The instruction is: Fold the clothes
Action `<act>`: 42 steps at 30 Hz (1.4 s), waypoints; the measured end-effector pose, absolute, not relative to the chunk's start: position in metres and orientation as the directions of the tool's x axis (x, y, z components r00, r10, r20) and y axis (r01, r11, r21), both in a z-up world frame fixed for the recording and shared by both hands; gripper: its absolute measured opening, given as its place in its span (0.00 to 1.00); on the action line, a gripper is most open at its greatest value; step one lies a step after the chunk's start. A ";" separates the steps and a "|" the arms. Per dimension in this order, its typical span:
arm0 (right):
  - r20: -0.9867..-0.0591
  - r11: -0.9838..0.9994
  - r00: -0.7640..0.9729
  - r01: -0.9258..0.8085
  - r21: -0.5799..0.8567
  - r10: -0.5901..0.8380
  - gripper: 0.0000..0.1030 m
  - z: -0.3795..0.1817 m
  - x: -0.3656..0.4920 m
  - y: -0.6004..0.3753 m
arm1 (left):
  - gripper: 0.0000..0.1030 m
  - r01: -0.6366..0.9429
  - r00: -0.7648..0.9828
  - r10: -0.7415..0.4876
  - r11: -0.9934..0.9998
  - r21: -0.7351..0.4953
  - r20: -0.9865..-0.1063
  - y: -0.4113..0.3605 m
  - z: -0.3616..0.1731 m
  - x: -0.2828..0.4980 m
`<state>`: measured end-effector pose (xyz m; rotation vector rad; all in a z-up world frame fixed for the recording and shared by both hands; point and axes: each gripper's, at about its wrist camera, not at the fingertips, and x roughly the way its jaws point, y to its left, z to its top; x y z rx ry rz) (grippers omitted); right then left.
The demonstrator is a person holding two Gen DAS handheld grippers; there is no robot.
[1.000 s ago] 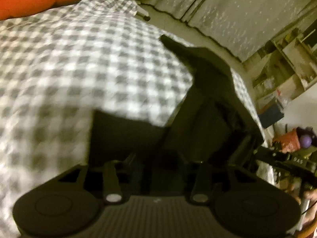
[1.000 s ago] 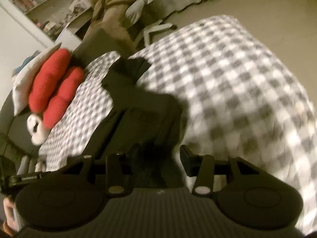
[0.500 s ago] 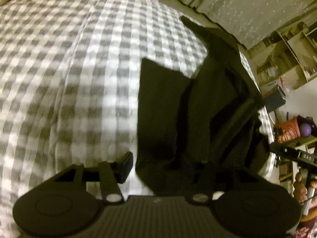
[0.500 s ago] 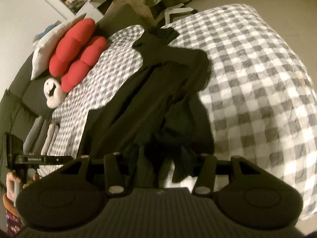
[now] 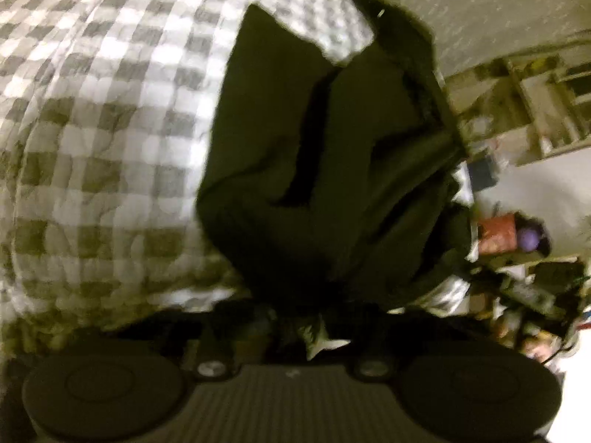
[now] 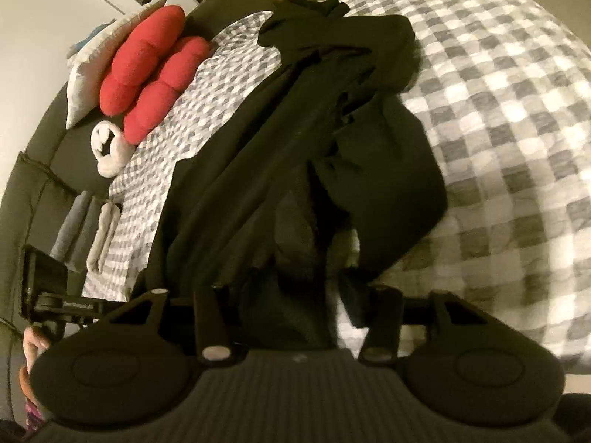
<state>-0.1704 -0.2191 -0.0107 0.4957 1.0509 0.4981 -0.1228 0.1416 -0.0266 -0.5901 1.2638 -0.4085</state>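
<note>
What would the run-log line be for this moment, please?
step: folding | black garment bunched on checked bedspread | left gripper: cannot tell | right gripper: cannot tell

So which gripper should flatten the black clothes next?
Probably the right gripper: the crumpled black garment sits bunched directly ahead of it. The left gripper is too blurred to judge.

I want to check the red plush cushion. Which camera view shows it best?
The right wrist view: the red plush cushion lies sharp and whole on the far side of the checkered bedspread. The left wrist view does not show it.
</note>
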 end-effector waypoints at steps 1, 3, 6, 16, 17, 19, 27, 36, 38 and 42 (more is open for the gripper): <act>-0.675 0.776 0.411 -0.149 0.613 0.612 0.20 -0.010 -0.170 -0.220 | 0.08 -0.030 0.278 -0.607 0.769 -0.638 -0.745 0.142 -0.024 -0.123; -0.655 0.758 0.416 -0.151 0.635 0.631 0.11 -0.009 -0.169 -0.221 | 0.05 -0.027 0.321 -0.622 0.748 -0.664 -0.714 0.143 -0.018 -0.125; -0.613 0.749 0.472 -0.176 0.639 0.634 0.07 0.005 -0.170 -0.226 | 0.04 -0.005 0.412 -0.643 0.707 -0.708 -0.645 0.148 -0.002 -0.128; -0.483 0.750 0.640 -0.234 0.618 0.597 0.06 0.059 -0.136 -0.230 | 0.03 0.059 0.701 -0.551 0.677 -0.734 -0.453 0.167 0.063 -0.100; -0.470 0.750 0.651 -0.241 0.616 0.596 0.06 0.063 -0.130 -0.230 | 0.03 0.057 0.720 -0.537 0.677 -0.734 -0.440 0.169 0.067 -0.093; -0.445 0.749 0.673 -0.254 0.611 0.591 0.06 0.072 -0.117 -0.230 | 0.03 0.049 0.755 -0.503 0.683 -0.728 -0.421 0.173 0.075 -0.081; -0.382 0.764 0.736 -0.277 0.583 0.559 0.06 0.094 -0.056 -0.224 | 0.03 -0.006 0.837 -0.363 0.742 -0.670 -0.409 0.175 0.092 -0.023; -0.401 0.808 0.777 -0.222 0.546 0.485 0.05 0.077 0.021 -0.232 | 0.03 -0.055 0.854 -0.282 0.786 -0.616 -0.438 0.164 0.074 0.061; -0.417 0.819 0.783 -0.196 0.539 0.462 0.05 0.067 0.038 -0.237 | 0.03 -0.064 0.852 -0.275 0.791 -0.609 -0.447 0.159 0.067 0.083; -0.451 0.845 0.789 -0.154 0.511 0.417 0.05 0.048 0.071 -0.241 | 0.03 -0.075 0.851 -0.251 0.811 -0.580 -0.461 0.144 0.054 0.127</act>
